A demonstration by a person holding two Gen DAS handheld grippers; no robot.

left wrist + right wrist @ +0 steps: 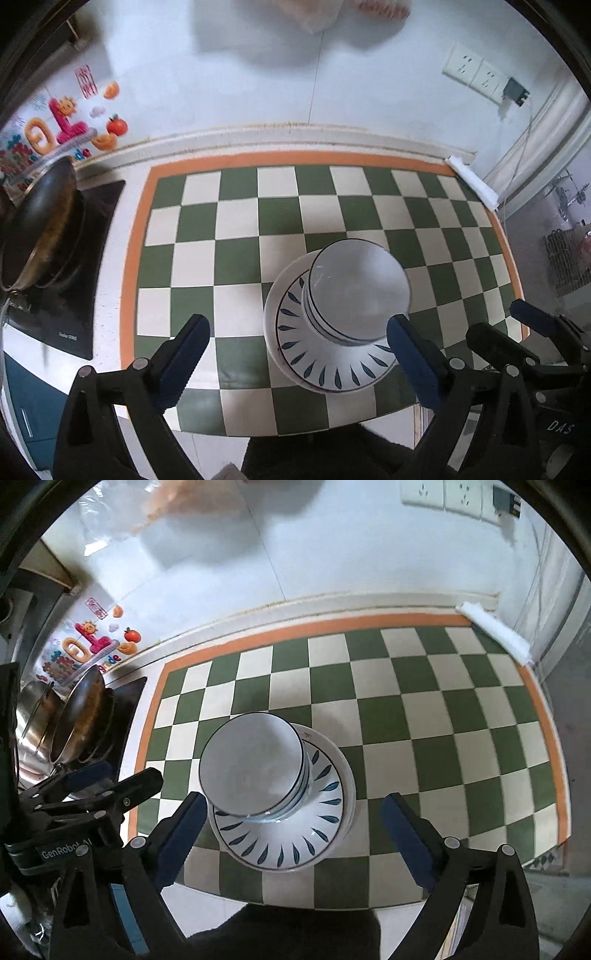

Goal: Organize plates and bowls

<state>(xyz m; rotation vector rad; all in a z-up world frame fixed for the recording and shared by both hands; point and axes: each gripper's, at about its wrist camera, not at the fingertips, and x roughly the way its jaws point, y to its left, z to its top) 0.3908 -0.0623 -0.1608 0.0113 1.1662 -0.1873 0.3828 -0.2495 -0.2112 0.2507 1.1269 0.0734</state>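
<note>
A stack of white bowls (356, 288) stands on stacked white plates with blue leaf marks (295, 343), on a green and cream checked mat (236, 229). My left gripper (299, 347) is open and empty, hovering just in front of the stack, which sits toward its right finger. In the right wrist view the bowls (253, 762) sit on the plates (317, 827). My right gripper (293, 823) is open and empty, its fingers apart on either side of the stack's near edge. The right gripper also shows in the left wrist view (517, 328).
A dark wok (40, 229) sits on a black cooktop (74, 295) at the left, with a steel pot (33, 720) behind it. A tiled wall with stickers (70, 118) and sockets (476, 74) backs the counter. A white roll (472, 181) lies at the mat's far right corner.
</note>
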